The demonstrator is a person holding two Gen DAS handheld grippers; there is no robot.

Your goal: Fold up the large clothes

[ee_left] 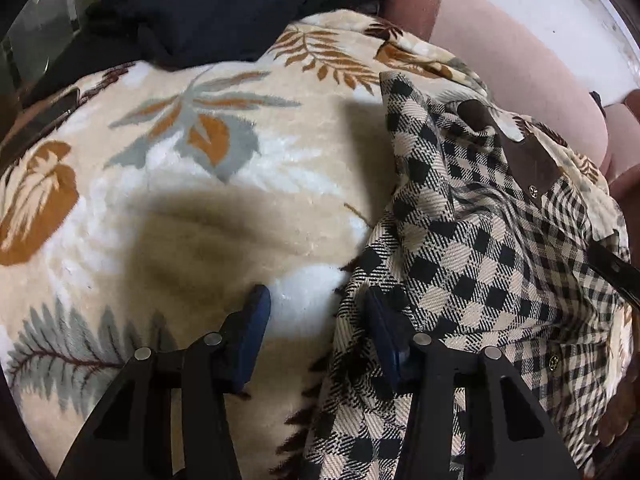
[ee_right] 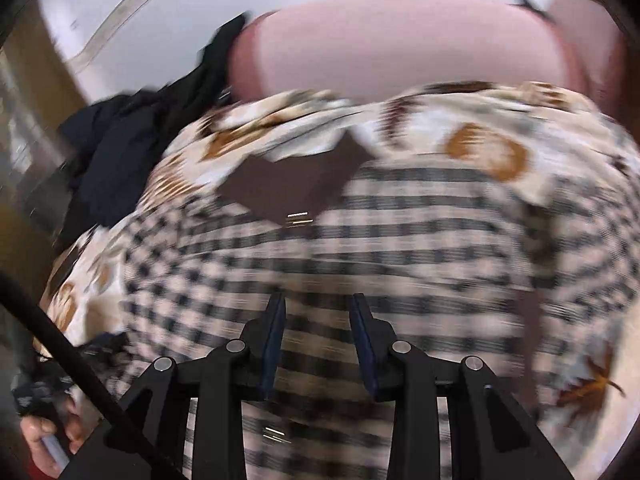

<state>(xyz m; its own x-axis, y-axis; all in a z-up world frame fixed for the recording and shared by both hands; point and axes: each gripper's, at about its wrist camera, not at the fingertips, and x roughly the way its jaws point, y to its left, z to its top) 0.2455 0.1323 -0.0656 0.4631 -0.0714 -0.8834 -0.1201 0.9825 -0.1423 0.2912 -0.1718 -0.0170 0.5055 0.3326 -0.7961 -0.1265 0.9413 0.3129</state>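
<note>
A black-and-cream checked shirt (ee_left: 480, 248) with a brown collar (ee_left: 524, 156) lies crumpled on a leaf-patterned blanket (ee_left: 180, 168). My left gripper (ee_left: 316, 304) is open and empty, just above the shirt's left edge, with its right finger over the cloth. In the right wrist view, which is motion-blurred, the shirt (ee_right: 400, 248) fills the middle with its brown collar (ee_right: 296, 184) at the far side. My right gripper (ee_right: 318, 304) is open and empty, just above the shirt's body.
A dark navy garment (ee_left: 224, 8) lies at the blanket's far edge, also in the right wrist view (ee_right: 120, 148). A pink cushion (ee_left: 520, 60) stands behind the bed (ee_right: 400, 44). A hand on the other gripper's handle (ee_right: 44, 436) shows at lower left.
</note>
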